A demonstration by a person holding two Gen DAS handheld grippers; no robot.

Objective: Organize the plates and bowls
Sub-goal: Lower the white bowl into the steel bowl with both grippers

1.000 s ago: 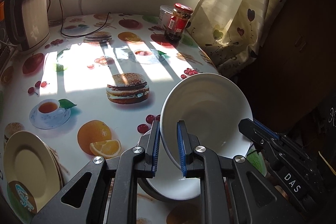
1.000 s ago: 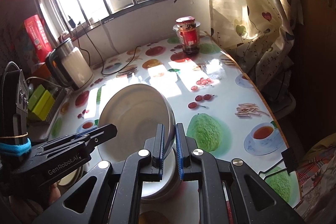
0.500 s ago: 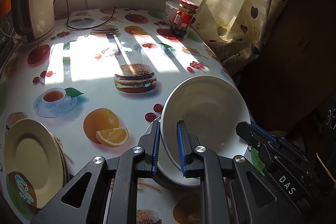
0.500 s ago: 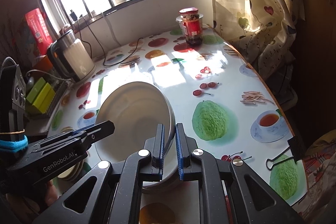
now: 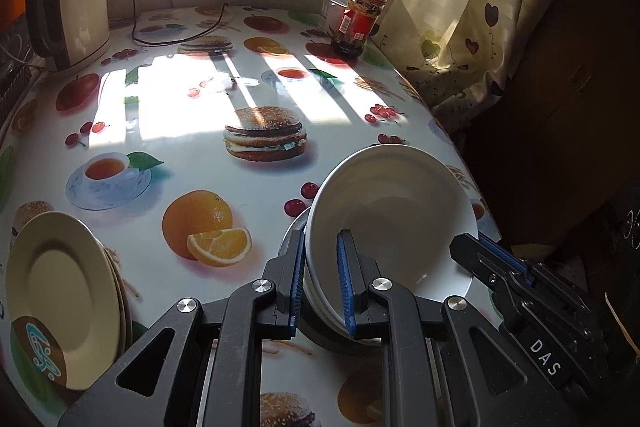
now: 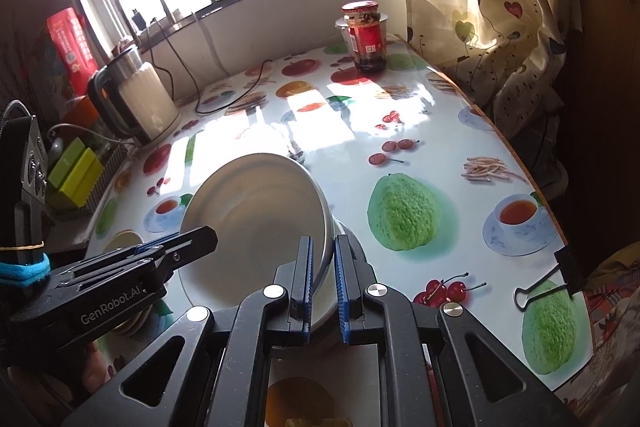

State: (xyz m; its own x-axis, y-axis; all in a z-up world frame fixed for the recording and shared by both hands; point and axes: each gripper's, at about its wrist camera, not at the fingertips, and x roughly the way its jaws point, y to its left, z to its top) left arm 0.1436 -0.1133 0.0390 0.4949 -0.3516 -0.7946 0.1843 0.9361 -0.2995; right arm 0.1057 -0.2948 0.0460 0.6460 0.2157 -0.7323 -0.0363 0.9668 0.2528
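Both the left hand-held gripper and the right hand-held gripper pinched opposite rims of the tilted white bowl, which needed level, even lowering onto the bowl stack near the desk edge.

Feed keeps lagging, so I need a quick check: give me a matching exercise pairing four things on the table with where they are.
Things:
1. white bowl
2. yellow plates
3. kettle
4. red-lidded jar

Places:
A. far left corner
B. far side, near the curtain
C. near left edge, stacked
D. between both grippers' fingers

Pairs: 1-D, 2-C, 3-A, 4-B
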